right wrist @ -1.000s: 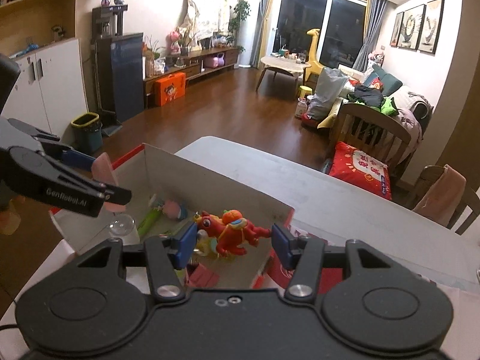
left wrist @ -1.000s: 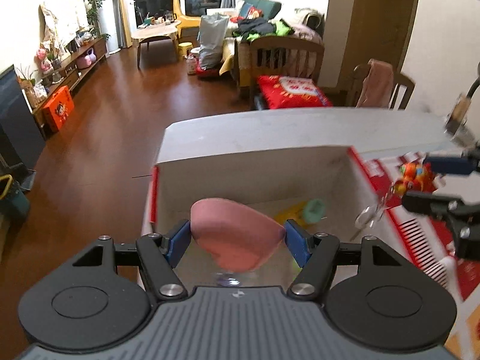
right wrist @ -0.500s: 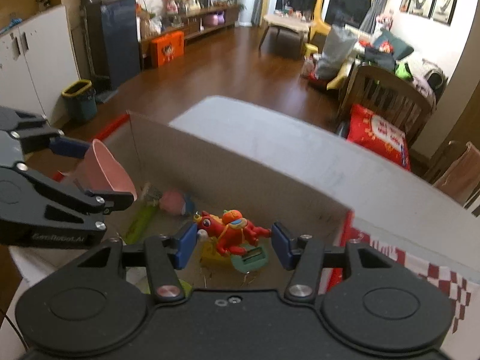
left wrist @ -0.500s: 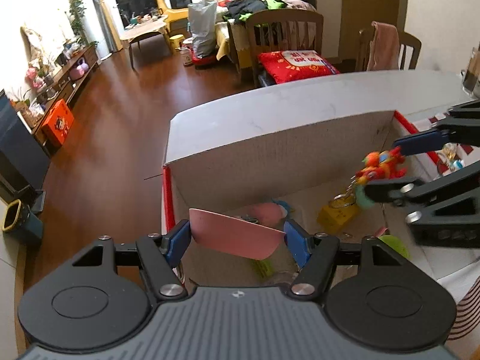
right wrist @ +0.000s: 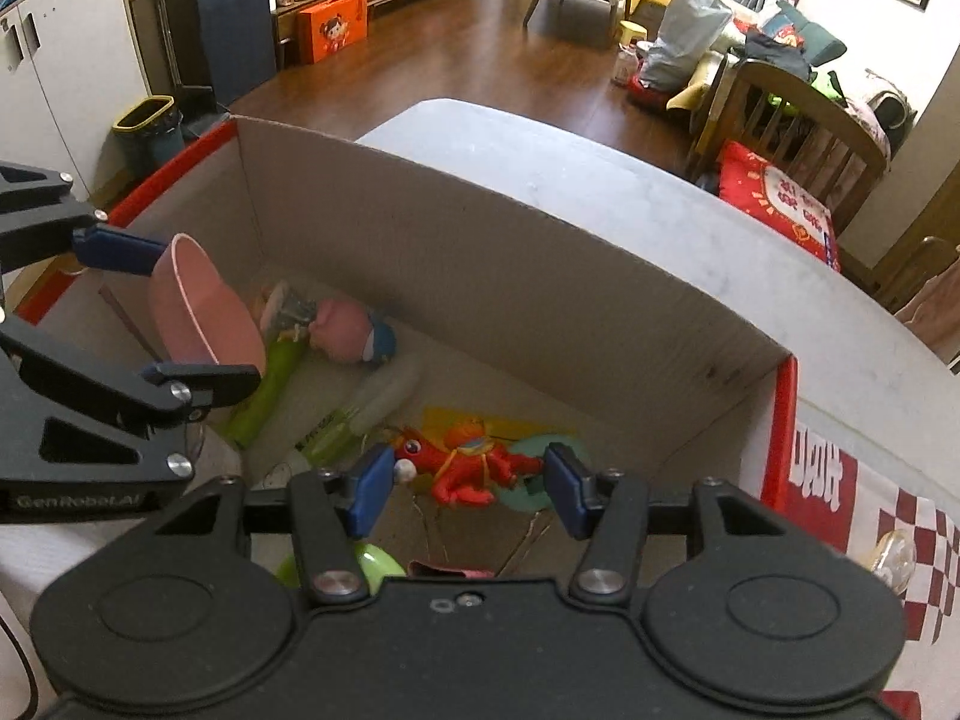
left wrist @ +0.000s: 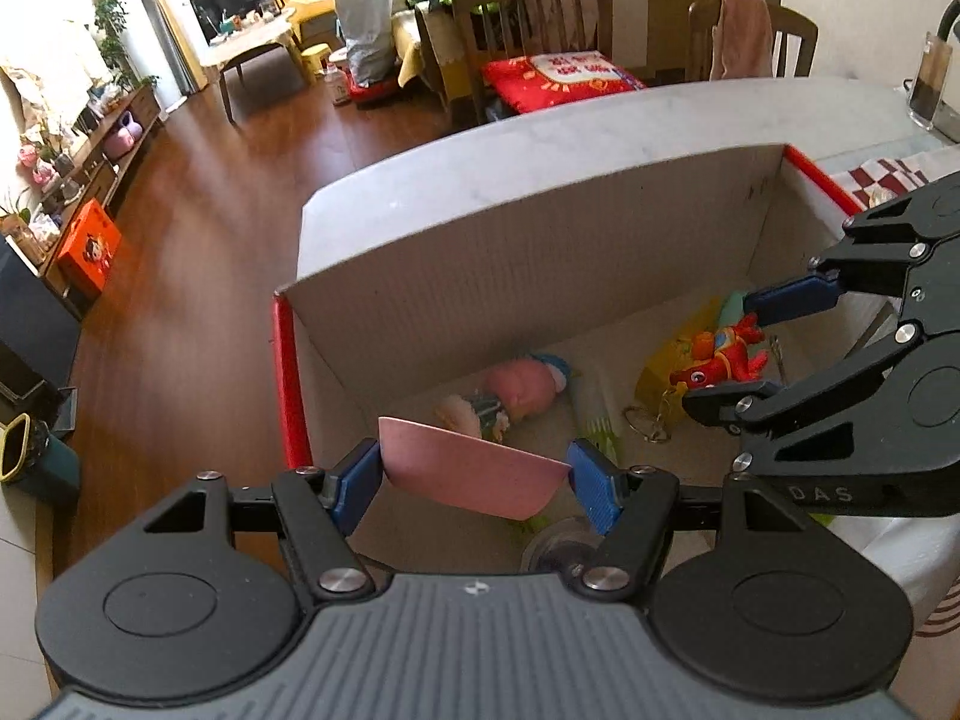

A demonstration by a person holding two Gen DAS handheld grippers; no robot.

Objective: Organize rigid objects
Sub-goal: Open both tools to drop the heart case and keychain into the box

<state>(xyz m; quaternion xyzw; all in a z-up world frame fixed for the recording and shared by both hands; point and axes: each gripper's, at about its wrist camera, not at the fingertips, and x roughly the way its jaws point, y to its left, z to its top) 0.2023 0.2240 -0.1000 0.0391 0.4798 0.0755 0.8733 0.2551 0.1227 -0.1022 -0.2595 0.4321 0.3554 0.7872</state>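
Left gripper (left wrist: 474, 480), poised over the near left corner of the box (left wrist: 528, 252), pinching a pink bowl (left wrist: 471, 474) by its rim between blue pads (left wrist: 354, 483); bowl tilted, held above the box floor (rim visible edge-on in the left wrist view, open side visible in the right). Right gripper (right wrist: 468, 483), at the right side of the box, pinching a red toy (right wrist: 465, 468) between its pads; toy held just above a yellow packet (left wrist: 666, 366) and a teal piece (right wrist: 540, 483) on the box floor. Inside the box: pink doll (right wrist: 351, 333) against the far wall, green tube (right wrist: 267, 393) beside it, keyring (left wrist: 645, 423) near the yellow packet, clear cup (left wrist: 555, 549) under the left gripper, lime-green object (right wrist: 372, 561) at the near edge. Box open-topped, red-edged, standing on a pale marble surface (left wrist: 540, 168); checked red cloth (right wrist: 888, 534) to its right. Wooden floor (left wrist: 192, 228) beyond.
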